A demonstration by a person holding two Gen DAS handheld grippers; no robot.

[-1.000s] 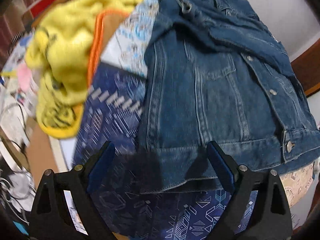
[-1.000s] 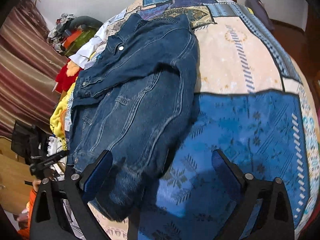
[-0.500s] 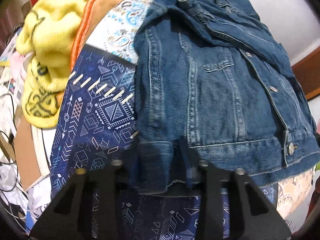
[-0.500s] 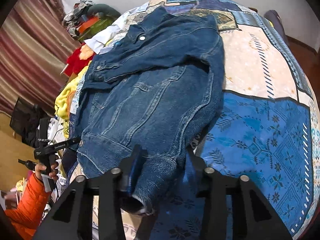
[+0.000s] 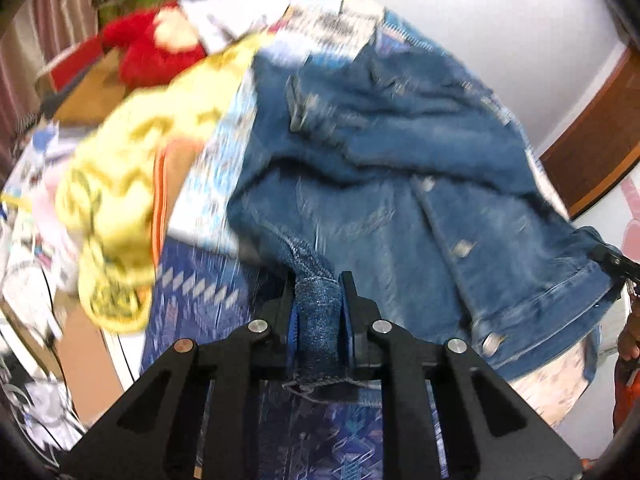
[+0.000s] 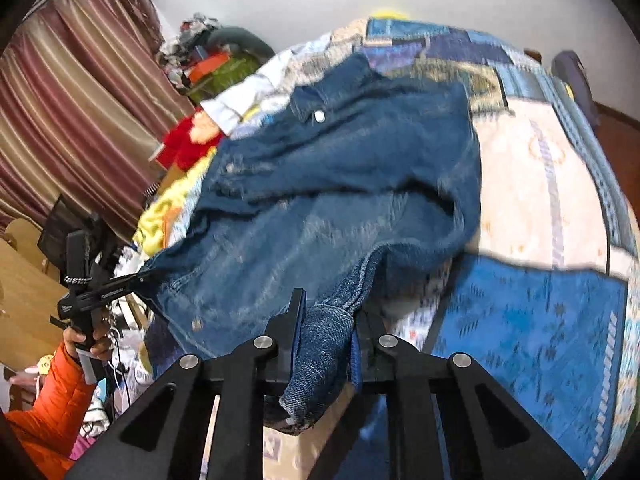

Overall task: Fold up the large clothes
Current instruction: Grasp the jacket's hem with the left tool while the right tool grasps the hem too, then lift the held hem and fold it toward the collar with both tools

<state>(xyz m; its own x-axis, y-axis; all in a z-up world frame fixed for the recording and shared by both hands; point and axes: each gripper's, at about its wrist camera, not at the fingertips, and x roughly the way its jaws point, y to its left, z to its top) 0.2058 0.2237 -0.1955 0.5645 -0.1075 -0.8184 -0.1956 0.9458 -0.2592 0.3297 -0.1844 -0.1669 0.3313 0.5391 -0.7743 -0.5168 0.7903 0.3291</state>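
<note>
So the big patchwork bedspread in blues and cream (image 6: 532,208) is the landmark here, and the dark blue denim jacket with metal buttons (image 6: 328,184) lies spread front-up across its left half, collar toward the far wall and hem toward the near edge. Progress-wise I'd say it's early days: at least one sleeve already looks crossed over the chest, but the body isn't folded at all yet, so the real fold is still to come. Off the bedspread's left edge there's a fuzzy yellow patterned blanket (image 5: 116,216) in a heap, and further back along that same side a red plush toy (image 5: 160,46), neither touched by anything. Down at the near edge, both corners of the hem are pinched and raised off the bedspread: the left gripper (image 5: 319,316) has its jaws squeezed together on a bunched bit of hem, and the right gripper (image 6: 328,340) is likewise clamped on its own wad of denim. My guess is the hem gets carried up toward the collar next. Everything's pretty motion-blurred, so fine detail is iffy.
</note>
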